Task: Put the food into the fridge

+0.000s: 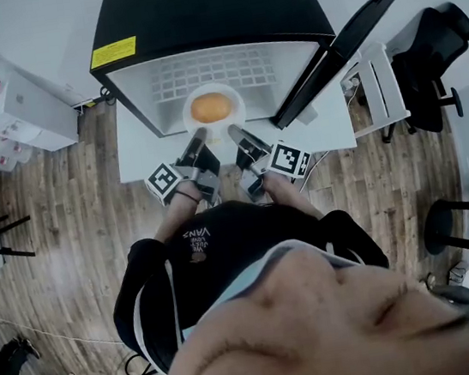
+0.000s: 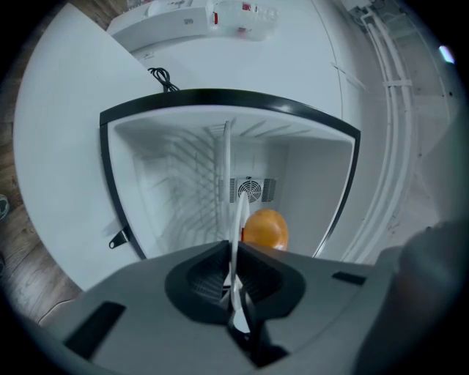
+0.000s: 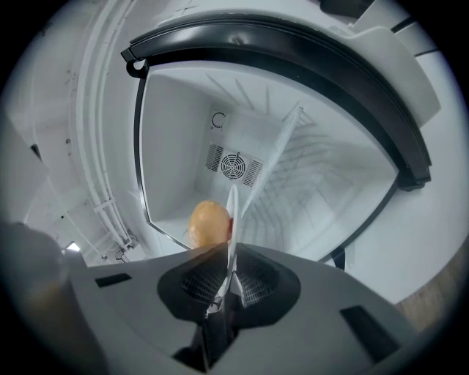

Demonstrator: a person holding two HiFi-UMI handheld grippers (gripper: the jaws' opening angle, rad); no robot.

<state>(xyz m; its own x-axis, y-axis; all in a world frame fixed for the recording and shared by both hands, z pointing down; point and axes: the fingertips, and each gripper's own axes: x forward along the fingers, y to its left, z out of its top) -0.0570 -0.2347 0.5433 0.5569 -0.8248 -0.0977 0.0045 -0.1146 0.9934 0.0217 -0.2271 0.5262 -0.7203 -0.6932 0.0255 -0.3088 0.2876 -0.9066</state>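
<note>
A round orange-brown piece of food [image 1: 211, 107] lies on a white plate [image 1: 229, 119] at the mouth of the open fridge [image 1: 194, 23]. Both grippers hold the plate's near rim: my left gripper [image 1: 198, 137] is shut on its left side, my right gripper [image 1: 236, 133] on its right side. In the left gripper view the plate [image 2: 235, 220] stands edge-on between the jaws of the gripper [image 2: 234, 287], with the food [image 2: 264, 229] just right of it. In the right gripper view the plate [image 3: 232, 216] is pinched in the gripper [image 3: 229, 284], with the food [image 3: 209, 223] to its left.
The fridge door [image 1: 333, 56] hangs open to the right. A wire shelf [image 1: 227, 69] and a rear fan [image 2: 250, 191] show inside the white cavity. The fridge stands on a white table [image 1: 139, 152]. A black chair [image 1: 433, 59] is at right, white boxes [image 1: 6, 102] at left.
</note>
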